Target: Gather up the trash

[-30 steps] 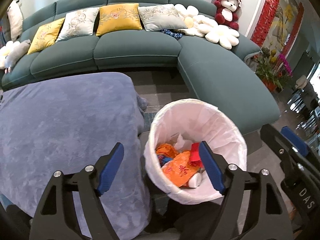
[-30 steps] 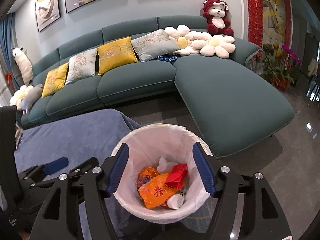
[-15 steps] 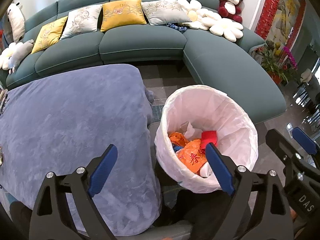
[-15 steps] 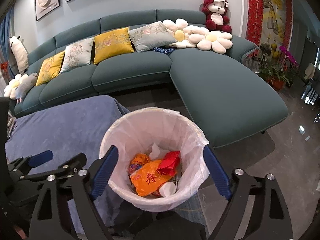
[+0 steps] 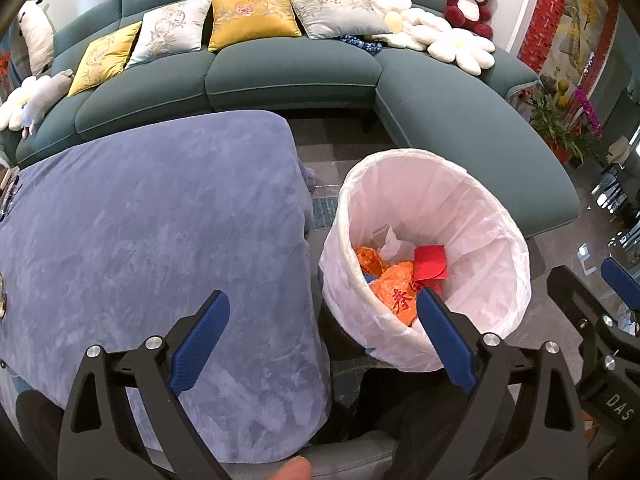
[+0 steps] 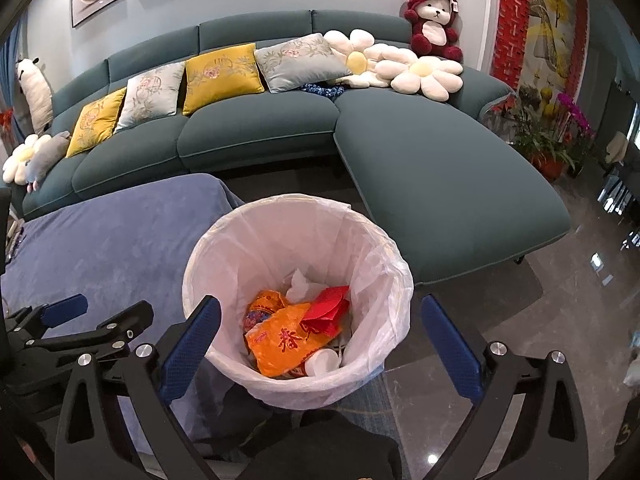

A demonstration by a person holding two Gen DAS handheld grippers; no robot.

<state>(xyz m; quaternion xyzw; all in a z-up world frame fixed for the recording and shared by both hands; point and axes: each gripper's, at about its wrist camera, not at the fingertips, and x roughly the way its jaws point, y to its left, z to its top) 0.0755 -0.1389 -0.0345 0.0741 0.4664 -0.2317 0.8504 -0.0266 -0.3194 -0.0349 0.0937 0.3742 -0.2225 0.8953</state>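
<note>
We see a low table draped in a blue-grey plush cloth [image 5: 152,216], its top bare. Just beside it, a white-lined trash bin [image 6: 360,264] stands on the dark glossy floor [image 6: 560,320].

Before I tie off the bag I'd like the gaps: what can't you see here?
- Bottom of the trash bin: both views, buried under the orange wrapper and red packet.
- Items at the blue tablecloth's left edge: left wrist view, cut off.
</note>
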